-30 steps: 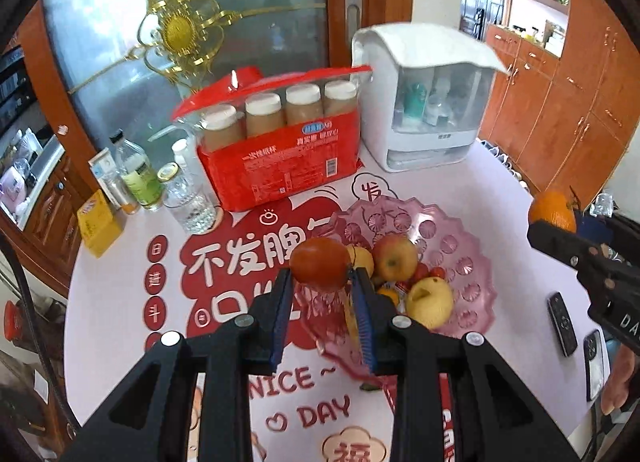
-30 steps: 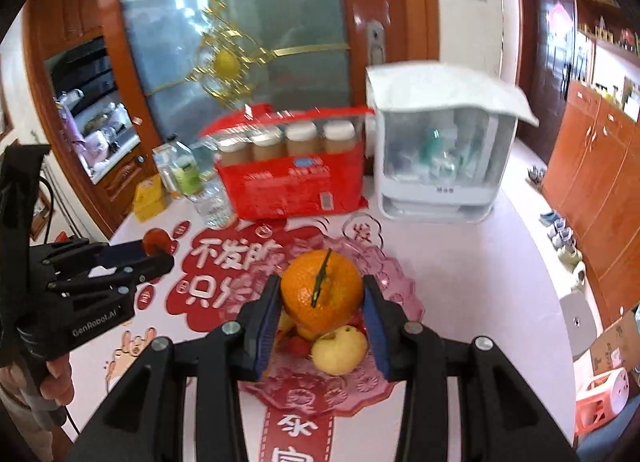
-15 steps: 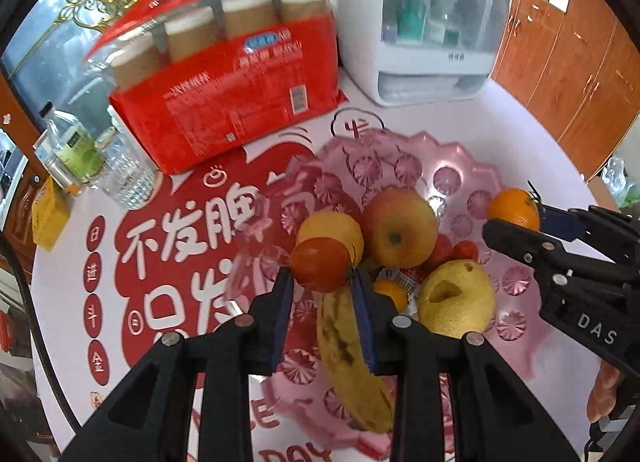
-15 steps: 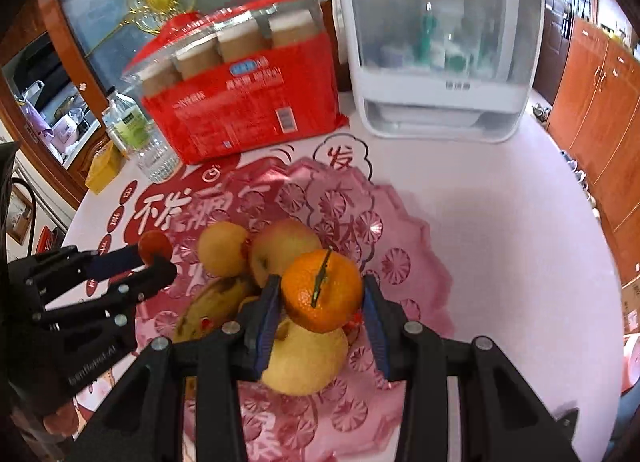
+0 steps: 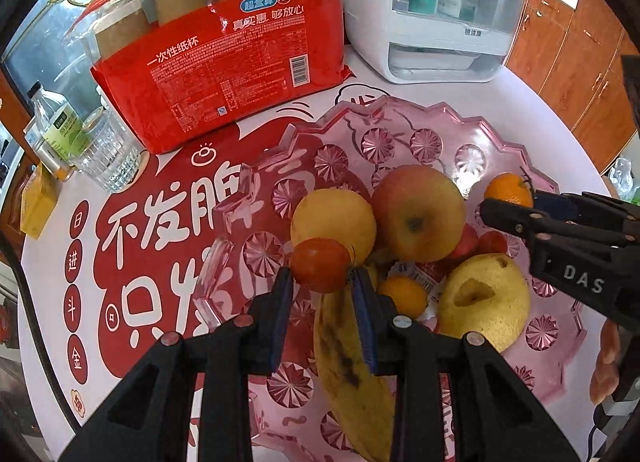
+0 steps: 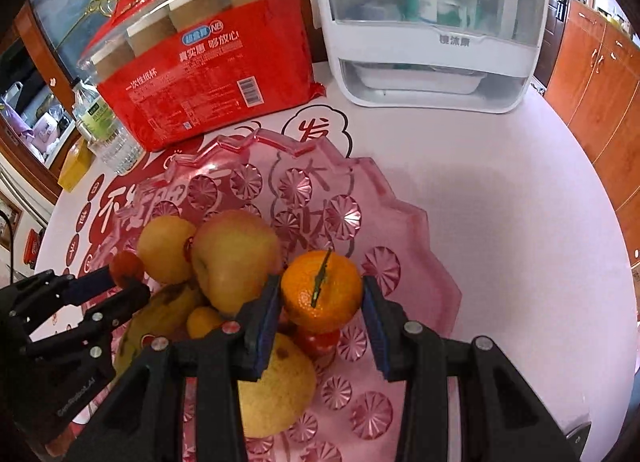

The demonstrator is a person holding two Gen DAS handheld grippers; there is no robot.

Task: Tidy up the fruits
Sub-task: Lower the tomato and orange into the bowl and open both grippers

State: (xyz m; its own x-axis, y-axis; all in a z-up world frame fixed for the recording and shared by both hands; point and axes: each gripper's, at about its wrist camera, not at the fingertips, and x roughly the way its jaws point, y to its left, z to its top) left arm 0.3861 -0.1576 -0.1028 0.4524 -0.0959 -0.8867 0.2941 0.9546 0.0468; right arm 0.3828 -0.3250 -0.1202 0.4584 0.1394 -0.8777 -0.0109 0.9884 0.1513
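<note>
A pink glass fruit bowl (image 5: 404, 118) (image 6: 404, 218) holds an apple (image 5: 418, 212), a yellow round fruit (image 5: 332, 216), a pear (image 5: 486, 298), a banana (image 5: 352, 374) and small red and orange fruits. My left gripper (image 5: 320, 274) is shut on a red tomato (image 5: 320, 264) low over the bowl's left side, above the banana. My right gripper (image 6: 320, 294) is shut on an orange (image 6: 320, 290) with a green stem, low over the bowl's middle, beside the apple (image 6: 234, 258). The right gripper also shows in the left wrist view (image 5: 516, 202).
A red pack of paper cups (image 5: 224, 62) and a white dispenser box (image 5: 436, 22) stand behind the bowl. A drinking glass (image 5: 106, 154), a bottle (image 5: 54, 122) and a yellow box (image 5: 36, 202) stand at the table's left. Wooden cabinets lie to the right.
Both grippers have come down and forward from above the table to just over the fruit in the bowl, each still holding its fruit.
</note>
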